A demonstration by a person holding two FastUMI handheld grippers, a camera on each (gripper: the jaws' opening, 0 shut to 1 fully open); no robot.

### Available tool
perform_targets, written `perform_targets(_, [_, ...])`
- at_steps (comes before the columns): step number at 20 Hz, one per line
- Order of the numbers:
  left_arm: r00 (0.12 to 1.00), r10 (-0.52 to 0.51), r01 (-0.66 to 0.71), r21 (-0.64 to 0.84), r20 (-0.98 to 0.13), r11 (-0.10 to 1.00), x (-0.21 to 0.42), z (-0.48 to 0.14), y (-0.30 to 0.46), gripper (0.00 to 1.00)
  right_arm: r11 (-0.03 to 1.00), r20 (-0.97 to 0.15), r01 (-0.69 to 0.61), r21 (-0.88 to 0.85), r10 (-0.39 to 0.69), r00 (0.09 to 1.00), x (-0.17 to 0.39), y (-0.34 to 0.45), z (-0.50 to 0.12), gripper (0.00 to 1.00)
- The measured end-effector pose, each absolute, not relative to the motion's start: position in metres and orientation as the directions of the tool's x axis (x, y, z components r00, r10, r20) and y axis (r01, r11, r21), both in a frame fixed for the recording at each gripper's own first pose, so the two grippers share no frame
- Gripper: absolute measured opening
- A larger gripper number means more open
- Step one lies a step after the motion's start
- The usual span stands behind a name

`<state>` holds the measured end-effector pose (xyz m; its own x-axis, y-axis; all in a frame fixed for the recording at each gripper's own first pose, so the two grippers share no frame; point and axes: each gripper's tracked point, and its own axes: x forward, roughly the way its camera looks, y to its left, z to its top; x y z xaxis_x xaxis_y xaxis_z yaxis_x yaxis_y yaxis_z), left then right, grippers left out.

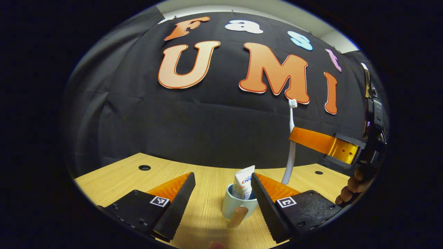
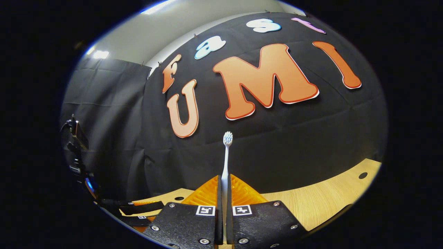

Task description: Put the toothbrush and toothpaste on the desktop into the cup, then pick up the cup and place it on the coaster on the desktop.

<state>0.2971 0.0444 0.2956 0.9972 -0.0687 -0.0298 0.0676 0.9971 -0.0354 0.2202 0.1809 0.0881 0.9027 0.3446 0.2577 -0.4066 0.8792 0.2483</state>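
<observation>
A pale blue cup [image 1: 231,204] with a wooden handle stands on the desktop just ahead of my left gripper [image 1: 222,176], whose fingers are open on either side of it. A toothpaste tube [image 1: 244,182] stands upright in the cup. To the right, my right gripper [image 1: 293,135] holds a white toothbrush [image 1: 291,152] upright, bristles on top. The brush's lower end is hidden behind my left gripper's right finger, close to the cup. In the right gripper view, my right gripper [image 2: 224,178] is shut on the toothbrush [image 2: 226,159]. The left gripper [image 2: 140,211] lies low at the left.
The wooden desktop [image 1: 117,180] has small round holes, one at the far left [image 1: 144,167]. A hand [image 1: 353,186] holds the right gripper at the right edge. In the right gripper view, bare desktop [image 2: 328,204] stretches to the right.
</observation>
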Motion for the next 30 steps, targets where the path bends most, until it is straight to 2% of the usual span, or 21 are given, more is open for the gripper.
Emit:
perform_targets(6, [1.0, -0.021, 0.021, -0.005, -0.021, 1.0, 0.278, 0.298, 0.081, 0.96, 0.878, 0.24, -0.407, 0.254, 0.35, 0.905, 0.258, 0.204, 0.068, 0.04])
perform_targets(11, [0.997, -0.014, 0.012, -0.024, -0.074, 1.0, 0.285, 0.277, 0.08, 0.97, 0.87, 0.186, -0.416, 0.265, 0.377, 0.907, 0.269, 0.219, 0.036, 0.04])
perform_targets(15, [0.994, -0.027, 0.023, -0.037, -0.106, 0.999, 0.284, 0.265, 0.073, 0.97, 0.876, 0.139, -0.421, 0.235, 0.398, 0.907, 0.263, 0.223, 0.02, 0.04])
perform_targets(24, [0.992, -0.043, 0.042, -0.012, -0.117, 0.999, 0.255, 0.281, 0.059, 0.97, 0.886, 0.07, -0.425, 0.184, 0.42, 0.905, 0.234, 0.215, 0.007, 0.06])
perform_targets(26, [0.99, -0.004, 0.005, 0.008, -0.139, 1.0, 0.253, 0.282, 0.065, 0.96, 0.886, 0.02, -0.433, 0.166, 0.436, 0.9, 0.222, 0.211, -0.003, 0.07])
perform_targets(30, [0.986, -0.038, 0.045, 0.044, -0.16, 0.998, 0.248, 0.299, 0.048, 0.97, 0.895, 0.018, -0.414, 0.167, 0.417, 0.909, 0.205, 0.189, 0.011, 0.06])
